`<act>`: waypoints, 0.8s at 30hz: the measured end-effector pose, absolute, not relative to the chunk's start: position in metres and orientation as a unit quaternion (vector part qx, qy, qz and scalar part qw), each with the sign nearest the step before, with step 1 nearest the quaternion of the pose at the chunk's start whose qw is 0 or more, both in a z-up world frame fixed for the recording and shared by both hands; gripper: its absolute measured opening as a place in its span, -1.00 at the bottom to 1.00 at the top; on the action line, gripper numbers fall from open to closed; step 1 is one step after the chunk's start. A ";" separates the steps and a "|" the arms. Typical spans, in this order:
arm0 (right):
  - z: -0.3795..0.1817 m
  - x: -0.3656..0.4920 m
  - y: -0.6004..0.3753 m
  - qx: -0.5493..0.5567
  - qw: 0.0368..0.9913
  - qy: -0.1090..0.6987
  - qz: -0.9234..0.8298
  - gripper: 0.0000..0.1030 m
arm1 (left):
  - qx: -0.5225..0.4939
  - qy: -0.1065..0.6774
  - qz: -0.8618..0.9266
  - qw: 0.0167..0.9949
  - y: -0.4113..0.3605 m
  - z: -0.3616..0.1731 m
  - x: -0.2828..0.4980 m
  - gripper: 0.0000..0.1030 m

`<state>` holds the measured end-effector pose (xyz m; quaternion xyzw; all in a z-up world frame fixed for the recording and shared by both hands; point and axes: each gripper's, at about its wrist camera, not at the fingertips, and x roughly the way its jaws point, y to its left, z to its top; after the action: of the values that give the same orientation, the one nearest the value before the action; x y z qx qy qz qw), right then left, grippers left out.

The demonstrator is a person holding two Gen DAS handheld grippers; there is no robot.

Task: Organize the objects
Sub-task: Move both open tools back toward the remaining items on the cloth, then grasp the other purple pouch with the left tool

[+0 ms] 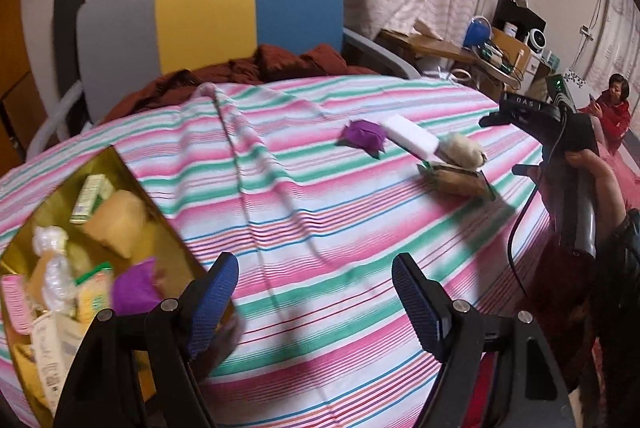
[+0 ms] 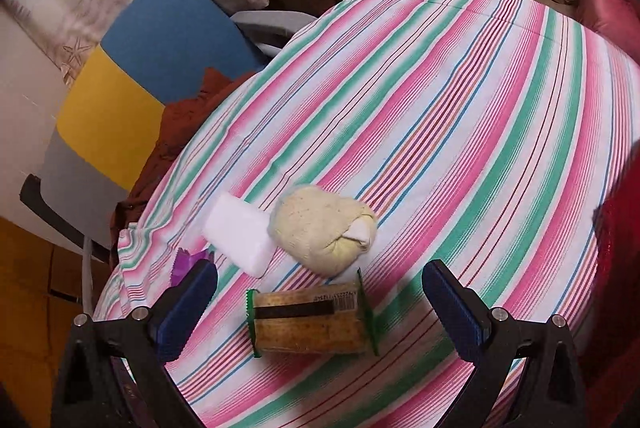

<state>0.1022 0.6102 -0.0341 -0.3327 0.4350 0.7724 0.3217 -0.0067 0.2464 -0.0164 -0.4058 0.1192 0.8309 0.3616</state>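
On the striped cloth lie a cracker packet with green ends, a cream cloth bundle, a white block and a purple wrapped piece. My right gripper is open just above the cracker packet, its blue pads on either side. In the left wrist view the same group lies far right: packet, bundle, white block, purple piece. My left gripper is open and empty beside a gold box that holds several items.
A chair with grey, yellow and blue panels stands behind the table, with a brown cloth on its seat. A hand holds the right gripper's handle. Another person in red sits far right. A cluttered desk stands near the curtains.
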 end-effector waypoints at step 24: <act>-0.031 0.096 0.606 -0.306 0.253 0.465 0.791 1.00 | -0.525 0.033 0.765 0.372 0.391 -0.052 -0.097 0.54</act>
<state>0.0959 0.6065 -0.0311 -0.3059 0.4652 0.7911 0.2534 -0.0966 0.3907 -0.0521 -0.5251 0.0330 0.7648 0.3718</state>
